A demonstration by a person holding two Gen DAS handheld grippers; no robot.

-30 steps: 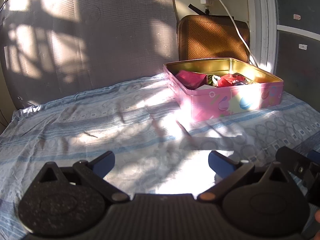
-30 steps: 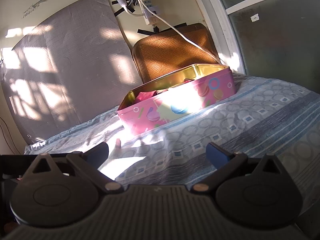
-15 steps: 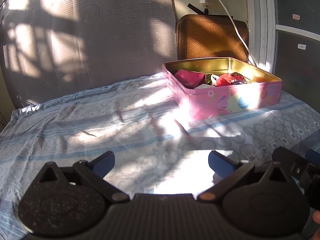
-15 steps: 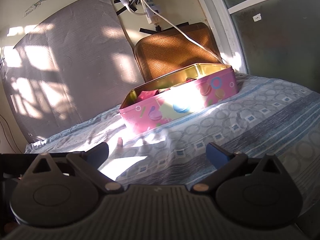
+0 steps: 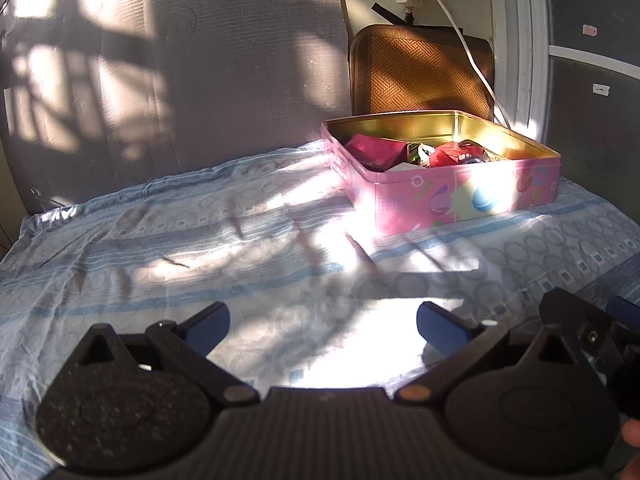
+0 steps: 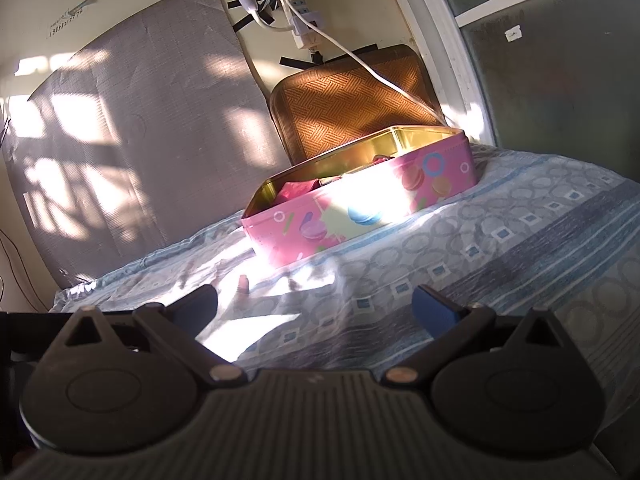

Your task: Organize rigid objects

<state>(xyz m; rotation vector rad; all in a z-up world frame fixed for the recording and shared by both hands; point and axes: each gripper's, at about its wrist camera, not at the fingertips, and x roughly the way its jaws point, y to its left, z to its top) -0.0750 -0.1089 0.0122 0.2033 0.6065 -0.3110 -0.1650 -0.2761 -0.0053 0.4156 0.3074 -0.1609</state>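
Pink tin: your tin [image 5: 460, 196] sits lidless on the bedsheet [image 5: 200, 240] at the far right, its back edge close to the woven brown cushion [image 5: 420, 76].
Inside the tin: a dark pink box [image 5: 374, 150] on the left, a red packet [image 5: 454, 154] in the middle, some white and dark bits between them that are too small to name.
Left gripper: your left gripper [image 5: 322, 322] is spread wide, nothing between the blue pads, hanging low over the sunlit sheet, well short of the tin.
Right gripper: your right gripper [image 6: 314, 306] is spread wide too, empty, with the tin [image 6: 360, 208] ahead and slightly right.
Loose items: one small pinkish thing [image 6: 242, 283] lies on the sheet in front of the tin's near corner; the glare makes it hard to tell what it is.
Progress: by my read you're nearly done, since the contents are already in the tin and the rest of the sheet shows only shadows and creases.
Left to do: perhaps that small pinkish piece, if it is an object at all; no lid is in sight to close.
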